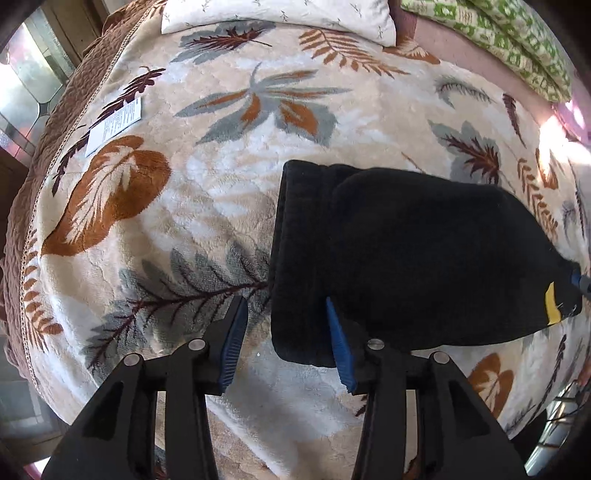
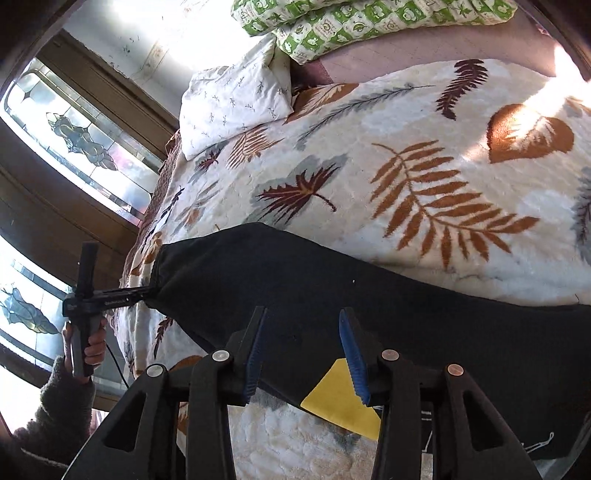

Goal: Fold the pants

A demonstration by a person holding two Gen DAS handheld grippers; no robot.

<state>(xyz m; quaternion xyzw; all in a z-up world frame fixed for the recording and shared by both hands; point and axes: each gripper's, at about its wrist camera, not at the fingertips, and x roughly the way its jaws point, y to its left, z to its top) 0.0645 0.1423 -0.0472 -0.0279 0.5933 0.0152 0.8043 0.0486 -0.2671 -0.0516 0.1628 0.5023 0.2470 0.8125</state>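
The black pants (image 1: 406,251) lie folded on the leaf-patterned blanket (image 1: 221,166), an upper layer lying over a lower one. A yellow tag (image 1: 553,304) shows at their right edge. My left gripper (image 1: 286,314) is open at the pants' near left edge, its right blue finger (image 1: 338,343) against the cloth. In the right wrist view the pants (image 2: 332,288) stretch across the blanket (image 2: 406,166). My right gripper (image 2: 304,325) is open over them, beside the yellow tag (image 2: 340,402). The left gripper (image 2: 110,295) also shows there at the pants' far end.
A white pillow (image 1: 277,14) and a green patterned quilt (image 1: 517,40) lie at the head of the bed. A white paper card (image 1: 114,125) lies on the blanket at the left. Glass-panelled doors (image 2: 74,147) stand beside the bed.
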